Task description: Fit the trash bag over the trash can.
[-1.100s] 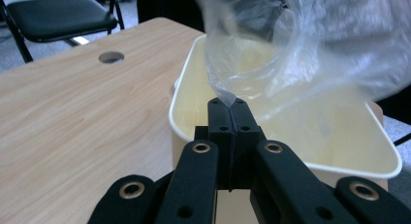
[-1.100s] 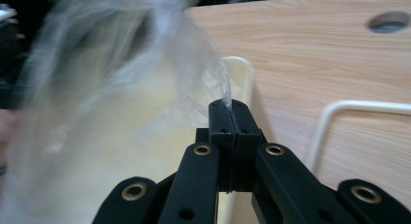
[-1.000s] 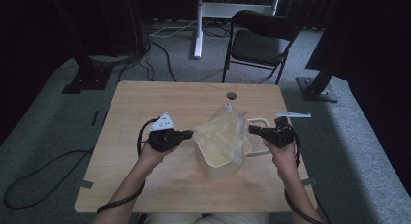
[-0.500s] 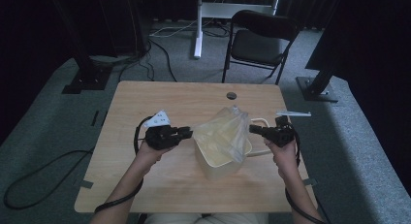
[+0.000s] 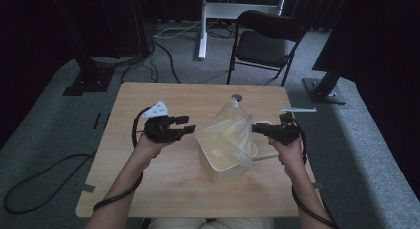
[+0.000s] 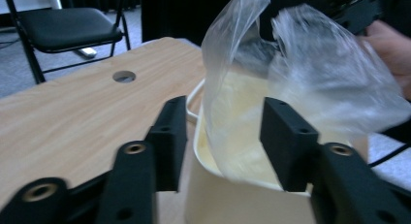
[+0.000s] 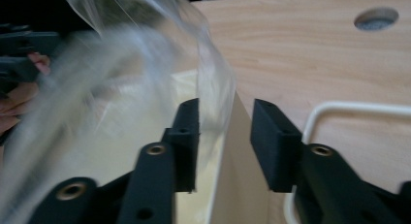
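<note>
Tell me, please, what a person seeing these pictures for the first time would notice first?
Probably the clear plastic bag billowing up out of the cream bin in the middle of the wooden table. Next, the two black tools at its sides: the left tool open and apart from the bag, and the right tool open at the bin's right rim; both have just been opening.

Your bag (image 5: pixel 233 130) looks thin clear plastic, glossy & crinkled, sitting in a smooth matt cream plastic bin (image 5: pixel 223 162). Under the bin, table (image 5: pixel 148 189) is pale wood-grain w/ satin finish; your gripper pads (image 6: pixel 169 136) look matt black plastic.
</note>
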Demonstrator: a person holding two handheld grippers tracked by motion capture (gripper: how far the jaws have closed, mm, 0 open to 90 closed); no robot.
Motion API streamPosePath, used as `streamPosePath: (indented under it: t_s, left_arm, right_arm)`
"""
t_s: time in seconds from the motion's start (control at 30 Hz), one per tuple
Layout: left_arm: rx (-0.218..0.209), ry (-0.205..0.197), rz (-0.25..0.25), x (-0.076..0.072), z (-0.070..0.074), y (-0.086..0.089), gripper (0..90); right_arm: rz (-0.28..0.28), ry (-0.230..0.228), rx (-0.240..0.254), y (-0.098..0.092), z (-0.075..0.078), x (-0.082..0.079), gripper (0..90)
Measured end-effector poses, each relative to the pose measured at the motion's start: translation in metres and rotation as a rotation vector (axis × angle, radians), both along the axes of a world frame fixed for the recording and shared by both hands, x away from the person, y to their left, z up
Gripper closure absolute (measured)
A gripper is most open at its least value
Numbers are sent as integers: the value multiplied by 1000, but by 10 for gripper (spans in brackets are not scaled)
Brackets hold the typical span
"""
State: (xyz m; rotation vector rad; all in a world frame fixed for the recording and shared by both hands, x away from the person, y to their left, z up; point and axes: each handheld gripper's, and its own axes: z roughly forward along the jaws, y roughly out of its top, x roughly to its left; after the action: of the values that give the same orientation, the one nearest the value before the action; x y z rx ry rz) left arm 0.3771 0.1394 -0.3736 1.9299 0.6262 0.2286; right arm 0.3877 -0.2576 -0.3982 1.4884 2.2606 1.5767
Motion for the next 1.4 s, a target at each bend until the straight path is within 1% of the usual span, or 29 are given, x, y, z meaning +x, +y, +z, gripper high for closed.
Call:
streamPosePath:
  t_s: [0.03, 0.07, 0.1, 0.2, 0.23, 0.27, 0.3, 0.33, 0.37, 0.4, 0.43, 0.47, 0.5, 0.53, 0.57, 0.63, 0.7, 0.77, 0.8, 0.83, 0.9, 1.0, 1.13, 1.17, 1.2, 1.23, 1.27, 1.33, 1.4]
  left_arm:
    - [18, 2, 0, 6, 1, -6, 493]
    - [28, 15, 3, 11, 1, -11, 487]
    - [34, 20, 5, 16, 0, -15, 484]
    - [42, 39, -3, 27, -2, -28, 484]
    - [39, 39, -18, 29, -3, -33, 483]
    - [53, 34, -34, 29, -4, -39, 481]
    - [67, 30, -43, 30, -4, -44, 470]
    - [74, 33, -50, 31, -6, -49, 469]
    - [86, 36, -56, 32, -7, -54, 476]
    - [97, 39, -51, 34, -9, -58, 495]
    - [104, 40, -43, 35, -11, -61, 532]
    - [111, 38, -39, 36, -13, -62, 660]
    - [110, 44, -21, 39, -16, -63, 736]
    - [114, 44, -16, 40, -18, -63, 842]
    - [117, 44, -2, 41, -20, -62, 900]
    - [110, 56, 12, 43, -24, -59, 900]
    - [114, 60, 25, 44, -27, -57, 900]
    - [129, 65, 35, 45, -31, -53, 900]
    - [138, 76, 47, 46, -34, -52, 900]
    - [137, 84, 48, 48, -37, -51, 900]
    - [157, 94, 60, 50, -42, -50, 900]
    - [168, 117, 60, 51, -49, -48, 900]
    - [159, 159, 58, 54, -60, -43, 900]
    - [159, 159, 58, 54, -60, -43, 900]
    - [141, 184, 53, 55, -65, -40, 900]
    - [136, 193, 49, 55, -66, -39, 900]
    - [135, 198, 48, 55, -68, -39, 900]
    - [126, 222, 37, 56, -73, -38, 900]
    - [139, 229, 37, 55, -77, -38, 900]
  right_arm:
    - [2, -4, -1, 2, 2, 2, 558]
    - [6, -11, -6, 6, 5, 6, 536]
    - [4, -12, -12, 9, 7, 10, 528]
    - [9, -7, -12, 16, 9, 22, 522]
    - [12, -4, -15, 19, 9, 25, 530]
    - [15, -6, -13, 22, 10, 27, 538]
    - [23, -7, -15, 24, 10, 29, 594]
    - [25, -12, -23, 27, 10, 30, 618]
    - [23, -18, -30, 29, 10, 31, 658]
    - [26, -19, -38, 31, 11, 31, 721]
    - [29, -19, -44, 33, 10, 32, 772]
    - [26, -19, -51, 34, 10, 32, 833]
    - [24, -18, -55, 35, 10, 32, 889]
    - [21, -17, -65, 35, 9, 33, 900]
    - [15, -20, -76, 36, 9, 32, 900]
    - [11, -21, -96, 36, 8, 33, 900]
    - [-6, -22, -115, 34, 6, 33, 900]
    - [-16, -20, -125, 33, 4, 34, 900]
    - [-18, -19, -134, 32, 4, 35, 900]
    - [-23, -12, -142, 31, 2, 37, 900]
    - [-29, 3, -153, 31, -2, 41, 900]
    - [-32, 29, -188, 32, -10, 48, 900]
    - [-25, 64, -212, 34, -24, 55, 900]
    - [-25, 64, -212, 34, -24, 55, 900]
    - [-23, 72, -218, 34, -27, 56, 900]
    - [-26, 88, -221, 35, -33, 58, 900]
    - [-25, 93, -222, 35, -36, 60, 900]
    - [-22, 107, -215, 35, -42, 62, 900]
    - [-22, 115, -221, 36, -48, 63, 900]
